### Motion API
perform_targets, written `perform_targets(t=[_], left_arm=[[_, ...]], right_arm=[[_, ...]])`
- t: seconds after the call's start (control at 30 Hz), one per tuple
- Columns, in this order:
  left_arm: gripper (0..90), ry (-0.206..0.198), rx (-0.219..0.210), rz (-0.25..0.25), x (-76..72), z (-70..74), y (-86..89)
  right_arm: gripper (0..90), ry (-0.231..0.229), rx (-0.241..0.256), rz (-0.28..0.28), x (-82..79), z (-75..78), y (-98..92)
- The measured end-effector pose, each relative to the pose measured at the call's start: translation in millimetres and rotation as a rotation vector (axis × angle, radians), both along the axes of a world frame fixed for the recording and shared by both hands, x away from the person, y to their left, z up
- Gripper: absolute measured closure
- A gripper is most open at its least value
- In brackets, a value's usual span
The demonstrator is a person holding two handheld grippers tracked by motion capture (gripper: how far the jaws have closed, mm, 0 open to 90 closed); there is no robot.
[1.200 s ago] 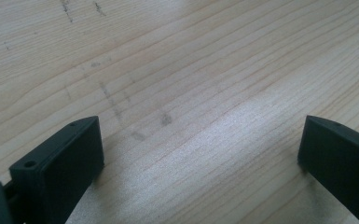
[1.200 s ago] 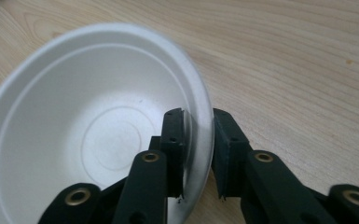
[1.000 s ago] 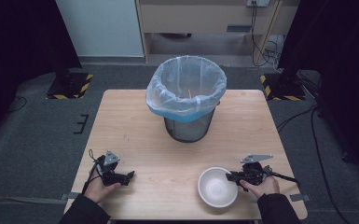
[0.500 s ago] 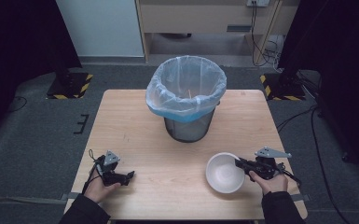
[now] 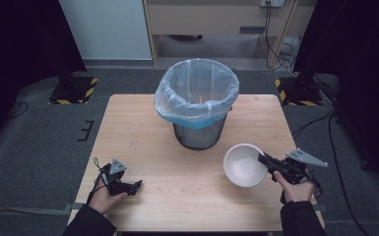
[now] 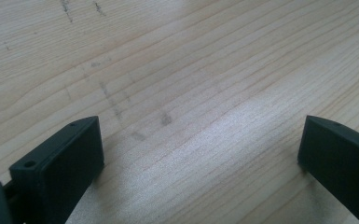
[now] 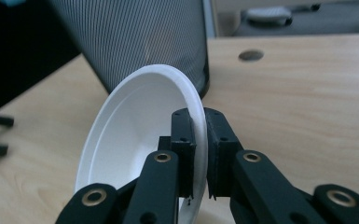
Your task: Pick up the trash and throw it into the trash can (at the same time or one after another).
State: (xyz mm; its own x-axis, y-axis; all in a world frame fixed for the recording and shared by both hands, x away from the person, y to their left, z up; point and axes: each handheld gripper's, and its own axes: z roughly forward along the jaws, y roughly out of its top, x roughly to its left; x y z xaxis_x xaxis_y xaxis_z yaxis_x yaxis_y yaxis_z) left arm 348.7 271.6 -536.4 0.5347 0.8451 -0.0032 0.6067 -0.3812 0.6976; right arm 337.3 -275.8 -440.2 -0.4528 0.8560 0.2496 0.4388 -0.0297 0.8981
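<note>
Near the table's (image 5: 142, 123) right front, the right gripper (image 5: 265, 160) clamps the rim of a white bowl (image 5: 244, 164), held tilted just beside the mesh bin (image 5: 199, 135). At front left, the left gripper (image 5: 137, 185) rests with jaws apart. No writing is legible.

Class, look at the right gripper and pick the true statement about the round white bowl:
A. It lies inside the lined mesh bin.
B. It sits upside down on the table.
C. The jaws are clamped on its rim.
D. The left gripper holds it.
C: the right gripper has one black jaw on each side of the round white bowl's rim, pressed shut on it.
</note>
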Motion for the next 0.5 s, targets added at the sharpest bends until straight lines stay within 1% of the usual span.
perform_targets(t=[0.17, 0.27, 0.37, 0.5], left_arm=[[0.0, 0.000, 0.000, 0.000, 0.0, 0.0, 0.0], [0.0, 0.000, 0.000, 0.000, 0.0, 0.0, 0.0], [0.0, 0.000, 0.000, 0.000, 0.0, 0.0, 0.0], [0.0, 0.000, 0.000, 0.000, 0.0, 0.0, 0.0]], right_arm=[[83.7, -0.088, 0.074, -0.085, -2.5, 11.4, -11.5], [83.8, -0.134, 0.107, -0.124, -3.1, 18.2, -17.8], [83.8, -0.168, 0.141, -0.145, -3.0, 23.8, -22.4], [83.7, -0.189, 0.160, -0.163, -1.6, 30.5, -26.0]])
